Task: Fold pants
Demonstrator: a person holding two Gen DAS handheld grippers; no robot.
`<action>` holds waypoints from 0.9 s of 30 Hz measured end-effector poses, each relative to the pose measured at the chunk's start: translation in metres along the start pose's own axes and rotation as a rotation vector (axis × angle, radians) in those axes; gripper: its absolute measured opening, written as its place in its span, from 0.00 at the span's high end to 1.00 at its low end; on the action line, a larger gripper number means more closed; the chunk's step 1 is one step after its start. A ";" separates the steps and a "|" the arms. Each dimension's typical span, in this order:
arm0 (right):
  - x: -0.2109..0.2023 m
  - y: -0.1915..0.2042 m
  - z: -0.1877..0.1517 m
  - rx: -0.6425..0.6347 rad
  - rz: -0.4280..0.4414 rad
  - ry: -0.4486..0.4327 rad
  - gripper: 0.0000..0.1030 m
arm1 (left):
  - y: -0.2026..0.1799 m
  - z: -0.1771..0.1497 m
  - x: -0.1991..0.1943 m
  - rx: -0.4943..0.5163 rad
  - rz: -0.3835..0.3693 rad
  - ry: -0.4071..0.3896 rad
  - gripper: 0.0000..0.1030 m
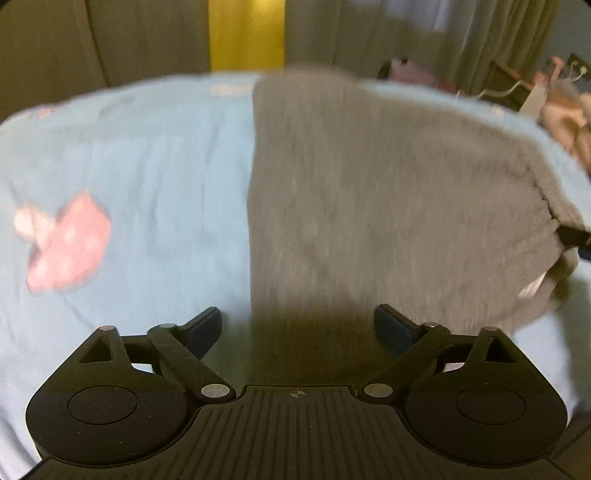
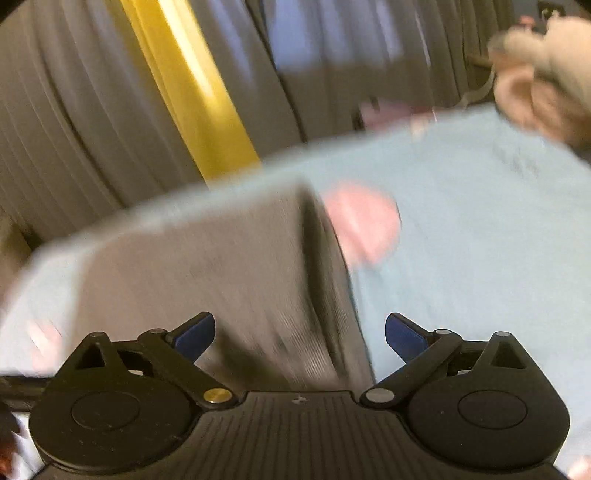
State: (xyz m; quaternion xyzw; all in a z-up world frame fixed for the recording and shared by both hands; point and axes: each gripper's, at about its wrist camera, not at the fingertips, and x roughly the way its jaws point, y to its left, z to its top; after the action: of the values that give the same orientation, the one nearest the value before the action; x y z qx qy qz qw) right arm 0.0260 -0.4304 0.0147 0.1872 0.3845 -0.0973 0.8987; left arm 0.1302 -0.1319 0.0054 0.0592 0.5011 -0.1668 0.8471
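Both your left gripper [image 1: 297, 325] and right gripper [image 2: 299, 334] hang with jaws spread and empty over the grey pants [image 1: 369, 192], which lie folded lengthwise into a band on the bed [image 1: 147, 155], so at least a crosswise fold seems left.

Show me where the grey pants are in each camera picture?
Left wrist view: the grey pants fill the middle and right, on the blue sheet.
Right wrist view: the grey pants lie left of centre.
Shared landmark: the yellow curtain strip behind the bed.
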 end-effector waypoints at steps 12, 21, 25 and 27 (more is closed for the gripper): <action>-0.021 0.033 -0.052 -0.051 -0.136 0.084 0.04 | 0.027 -0.080 -0.033 -0.130 0.102 0.012 0.02; -0.056 0.076 -0.086 -0.092 -0.085 0.100 0.04 | 0.000 -0.102 -0.063 -0.026 0.206 0.001 0.02; -0.078 0.080 -0.094 -0.076 -0.092 0.074 0.04 | -0.008 -0.115 -0.087 -0.026 0.208 -0.059 0.02; -0.086 0.080 -0.094 -0.069 -0.097 0.044 0.04 | -0.015 -0.125 -0.101 0.003 0.206 -0.109 0.02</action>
State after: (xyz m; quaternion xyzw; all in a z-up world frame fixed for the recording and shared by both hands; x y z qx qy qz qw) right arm -0.0691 -0.3164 0.0387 0.1392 0.4161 -0.1233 0.8901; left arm -0.0235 -0.0898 0.0329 0.1025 0.4454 -0.0826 0.8856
